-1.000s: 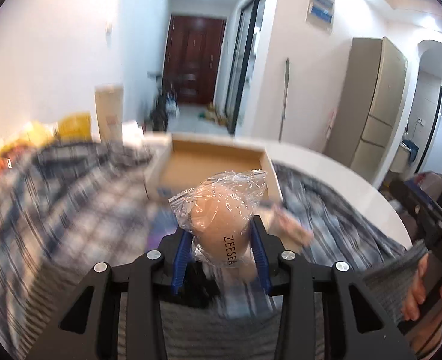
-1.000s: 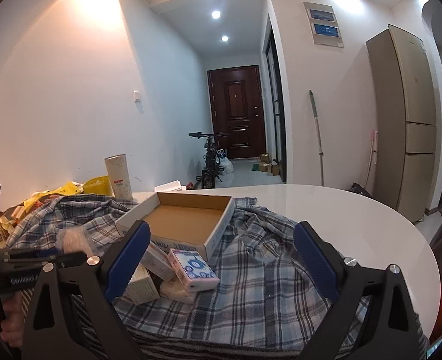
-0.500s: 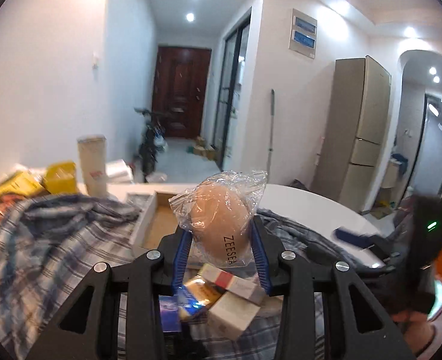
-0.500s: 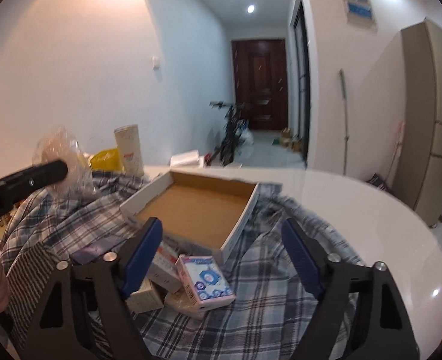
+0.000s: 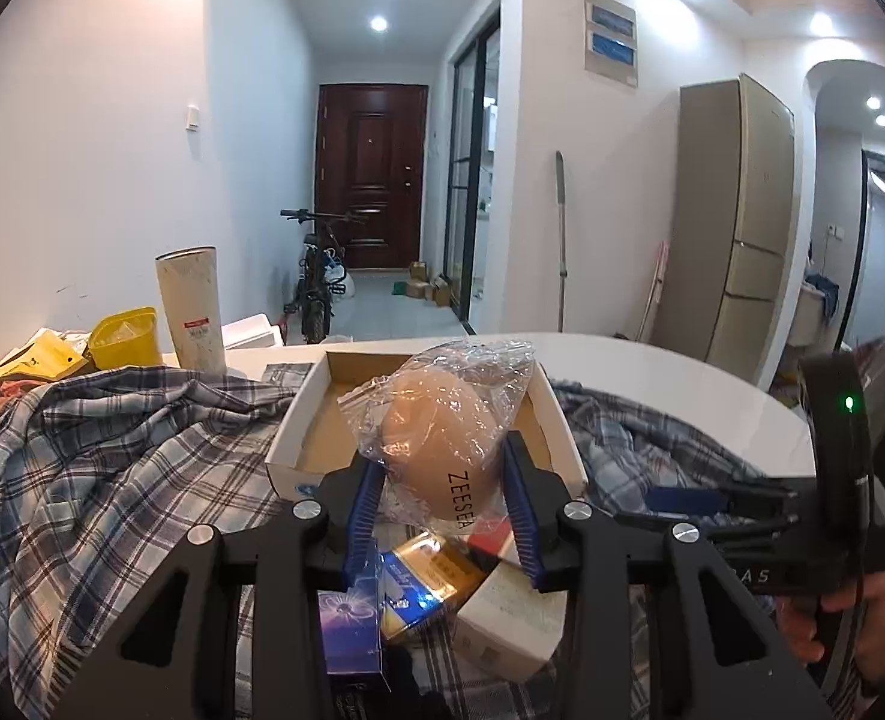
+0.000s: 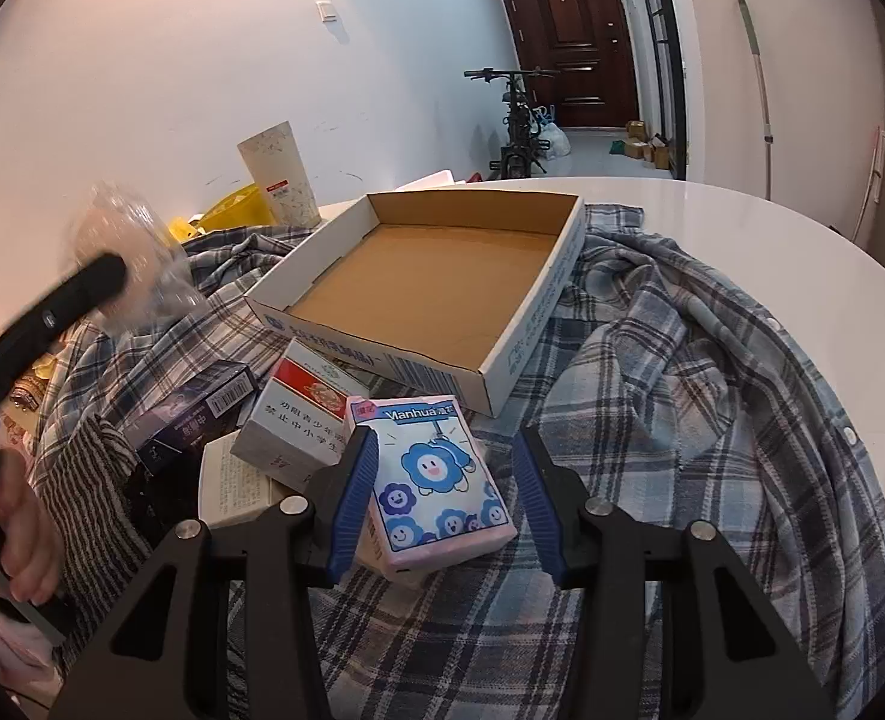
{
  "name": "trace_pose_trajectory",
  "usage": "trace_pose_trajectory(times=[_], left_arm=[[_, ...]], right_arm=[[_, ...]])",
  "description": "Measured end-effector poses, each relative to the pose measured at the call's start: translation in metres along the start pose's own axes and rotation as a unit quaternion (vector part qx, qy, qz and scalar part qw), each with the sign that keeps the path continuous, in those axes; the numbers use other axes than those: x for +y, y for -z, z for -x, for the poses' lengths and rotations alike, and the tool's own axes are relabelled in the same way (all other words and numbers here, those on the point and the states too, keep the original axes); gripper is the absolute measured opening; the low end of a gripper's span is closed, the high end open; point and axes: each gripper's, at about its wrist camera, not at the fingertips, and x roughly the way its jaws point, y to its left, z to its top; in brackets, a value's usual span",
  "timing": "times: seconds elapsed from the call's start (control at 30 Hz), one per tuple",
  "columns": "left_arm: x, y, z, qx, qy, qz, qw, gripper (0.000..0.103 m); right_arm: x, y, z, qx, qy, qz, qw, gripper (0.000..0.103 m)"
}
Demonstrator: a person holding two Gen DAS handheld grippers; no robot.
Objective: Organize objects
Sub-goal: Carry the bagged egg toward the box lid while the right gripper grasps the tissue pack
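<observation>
A bagged sponge [image 5: 442,450] is clamped between the left gripper [image 5: 445,501] pads above a box [image 5: 553,420] lying at 12 o'clock on a plaid shirt [image 6: 682,360], while a tissue pack [image 6: 436,480] is straddled, untouched, by the half-spread right gripper [image 6: 445,501] at 6 o'clock of that box.

Your left gripper [image 5: 442,510] has blue pads on black arms and clamps a tan sponge [image 5: 439,456] in clear wrap, lettered black. Your right gripper [image 6: 445,498], the same blue and black, brackets a pink pack [image 6: 436,480] printed with blue smiling flowers. The tray [image 6: 526,324] is white outside, brown inside. The shirt [image 6: 682,360] is blue-grey plaid. The red-and-white box [image 6: 298,420] sits beside a dark purple box [image 6: 193,414].
</observation>
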Motion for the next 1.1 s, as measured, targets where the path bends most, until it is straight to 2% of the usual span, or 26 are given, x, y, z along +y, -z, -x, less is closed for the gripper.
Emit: trace_pose_trajectory(times=[0.1,0.2,0.4,0.47,0.57,0.67,0.8,0.9,1.1], left_arm=[[0.001,0.004,-0.006,0.018,0.014,0.013,0.9997,0.041],[0.004,0.006,-0.008,0.023,0.004,0.023,0.9995,0.041],[0.011,0.007,-0.013,0.031,0.006,0.033,0.9990,0.041],[0.011,0.007,-0.013,0.031,0.006,0.034,0.9989,0.041],[0.012,0.007,-0.013,0.029,0.005,0.031,0.9991,0.041],[0.011,0.006,-0.011,0.021,0.001,0.027,0.9994,0.041],[0.012,0.005,-0.008,0.010,-0.011,0.026,0.9996,0.041],[0.016,0.001,-0.005,0.014,-0.006,0.040,0.9991,0.041],[0.024,-0.017,0.018,-0.017,-0.019,0.043,0.9988,0.041]], right_arm=[[-0.001,0.001,-0.004,0.007,-0.003,-0.002,1.000,0.050],[-0.005,0.002,-0.013,0.030,-0.019,-0.010,0.999,0.050],[-0.002,0.004,-0.017,0.036,-0.026,-0.003,0.999,0.052],[0.001,0.005,-0.019,0.044,-0.030,0.006,0.999,0.056],[0.006,0.006,-0.019,0.036,-0.008,0.019,0.999,0.056],[0.005,0.005,-0.020,0.037,-0.012,0.020,0.999,0.052],[0.006,0.004,-0.008,0.005,0.002,0.023,1.000,0.050],[0.008,0.001,0.005,-0.023,0.017,0.022,0.999,0.050],[0.022,-0.007,0.036,-0.066,0.040,0.035,0.996,0.050]])
